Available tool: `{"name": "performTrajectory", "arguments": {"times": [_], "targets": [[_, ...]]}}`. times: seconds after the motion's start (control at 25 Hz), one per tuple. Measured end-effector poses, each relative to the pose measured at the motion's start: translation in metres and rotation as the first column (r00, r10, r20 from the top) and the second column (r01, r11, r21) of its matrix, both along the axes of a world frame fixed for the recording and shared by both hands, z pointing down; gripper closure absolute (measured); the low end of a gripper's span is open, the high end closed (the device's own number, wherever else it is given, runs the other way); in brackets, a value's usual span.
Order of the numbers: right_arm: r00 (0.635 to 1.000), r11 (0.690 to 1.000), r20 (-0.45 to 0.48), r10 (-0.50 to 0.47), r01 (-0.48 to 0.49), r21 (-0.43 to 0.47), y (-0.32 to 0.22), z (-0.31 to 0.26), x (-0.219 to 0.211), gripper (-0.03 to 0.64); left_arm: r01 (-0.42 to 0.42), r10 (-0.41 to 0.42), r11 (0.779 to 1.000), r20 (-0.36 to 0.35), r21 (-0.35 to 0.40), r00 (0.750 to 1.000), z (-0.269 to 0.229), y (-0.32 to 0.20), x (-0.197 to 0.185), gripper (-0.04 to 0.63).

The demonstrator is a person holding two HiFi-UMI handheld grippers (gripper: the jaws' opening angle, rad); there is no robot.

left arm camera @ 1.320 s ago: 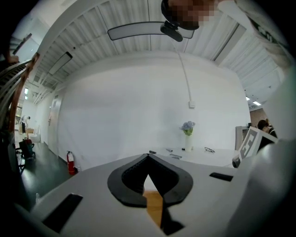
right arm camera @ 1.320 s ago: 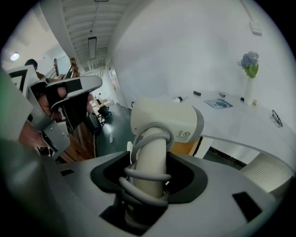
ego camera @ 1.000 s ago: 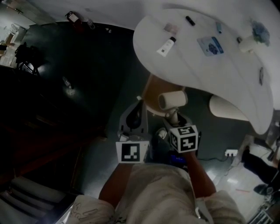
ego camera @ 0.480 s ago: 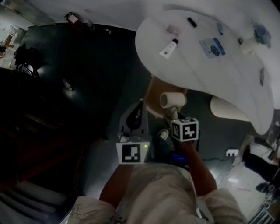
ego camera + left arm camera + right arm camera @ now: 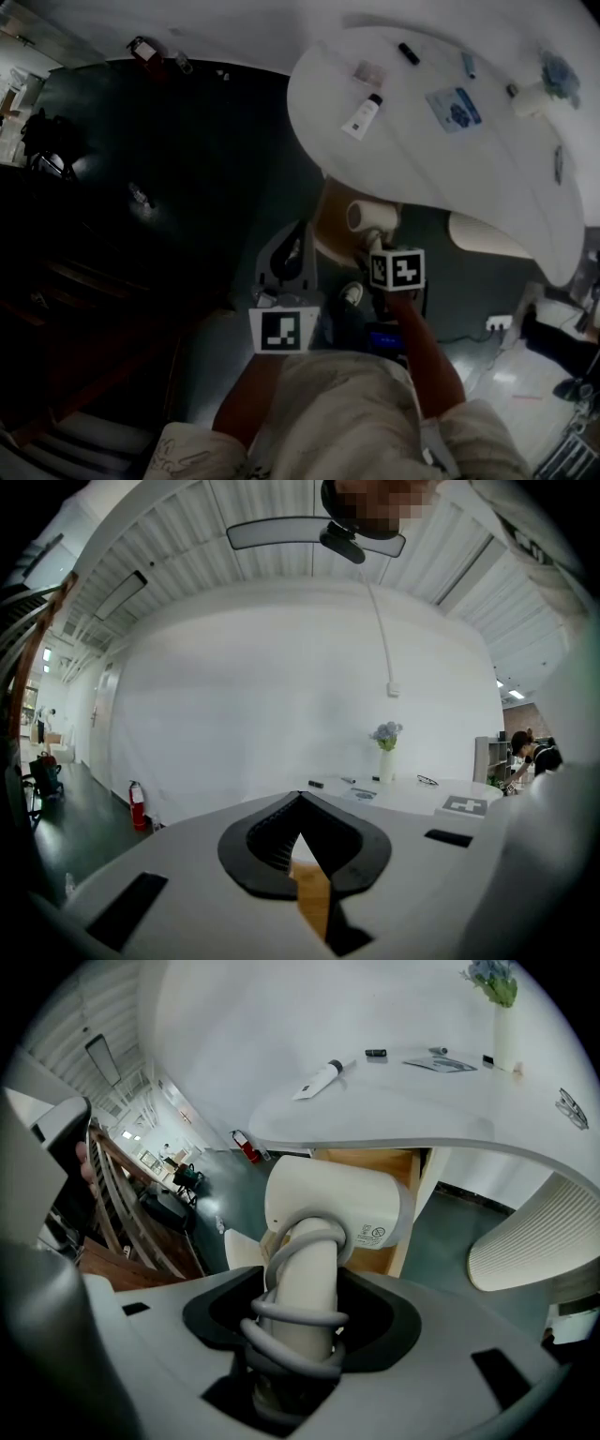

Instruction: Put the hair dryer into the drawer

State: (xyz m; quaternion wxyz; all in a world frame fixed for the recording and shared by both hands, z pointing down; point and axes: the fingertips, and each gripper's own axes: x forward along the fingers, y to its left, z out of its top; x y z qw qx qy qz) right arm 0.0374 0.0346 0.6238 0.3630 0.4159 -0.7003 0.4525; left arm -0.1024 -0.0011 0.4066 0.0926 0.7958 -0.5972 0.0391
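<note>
- Clamped in the right gripper [image 5: 300, 1290] by its handle: the dryer [image 5: 330, 1206], barrel across the top, cord [image 5: 281, 1346] looped round the handle inside the jaws.
- Hanging just under the table [image 5: 450, 155] edge, close by the wooden drawer [image 5: 330, 202]; not yet inside. Hard to say from the dim head view how far open.
- Left gripper [image 5: 300, 801]: jaws together at the tips, wood showing through the gap behind them; no telling whether any of the drawer is pinched.
- Could knock the barrel on the table's underside or the drawer's front if lowered at a slant; little room there, by the look of it.
- Might twist in the grip: round handle, springy cord under the pads, heavy head above.
- Could shed a cord loop on release and catch it over the drawer's rim, blocking the closing.
</note>
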Motion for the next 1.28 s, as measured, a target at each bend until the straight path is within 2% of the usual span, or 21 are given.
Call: {"name": "performTrajectory", "arguments": {"times": [0.28,0.44,0.6,0.76,1.04,1.28], "targets": [[0.998,1.0,-0.051,0.024,-0.025,-0.018,-0.023,0.021,-0.002,0.368,-0.027,0.027,1.0,-0.012,-0.01,1.0,0.007,-0.025,-0.007,0.595],[0.998,0.999,-0.048,0.039,-0.041,-0.03,-0.034,0.032,-0.009,0.368,-0.055,0.055,0.998,0.001,-0.012,0.998,0.011,-0.04,-0.009,0.594],[0.995,0.997,-0.074,0.069,-0.071,-0.028,-0.051,0.04,-0.009,0.368,-0.069,0.068,0.997,-0.019,-0.044,0.997,0.017,-0.052,-0.01,0.594],[0.994,0.997,-0.086,0.069,-0.072,-0.031,-0.063,0.047,-0.014,0.368,-0.081,0.083,0.994,0.024,-0.08,0.996,0.03,-0.062,-0.019,0.594],[0.989,0.987,-0.007,0.15,-0.15,-0.052,-0.078,0.062,-0.018,0.368,-0.093,0.094,0.993,0.017,-0.08,0.995,0.034,-0.078,-0.019,0.594],[0.984,0.982,-0.008,0.179,-0.179,-0.053,-0.086,0.076,-0.022,0.368,-0.103,0.105,0.99,0.023,-0.097,0.994,0.039,-0.081,-0.021,0.594]]}}
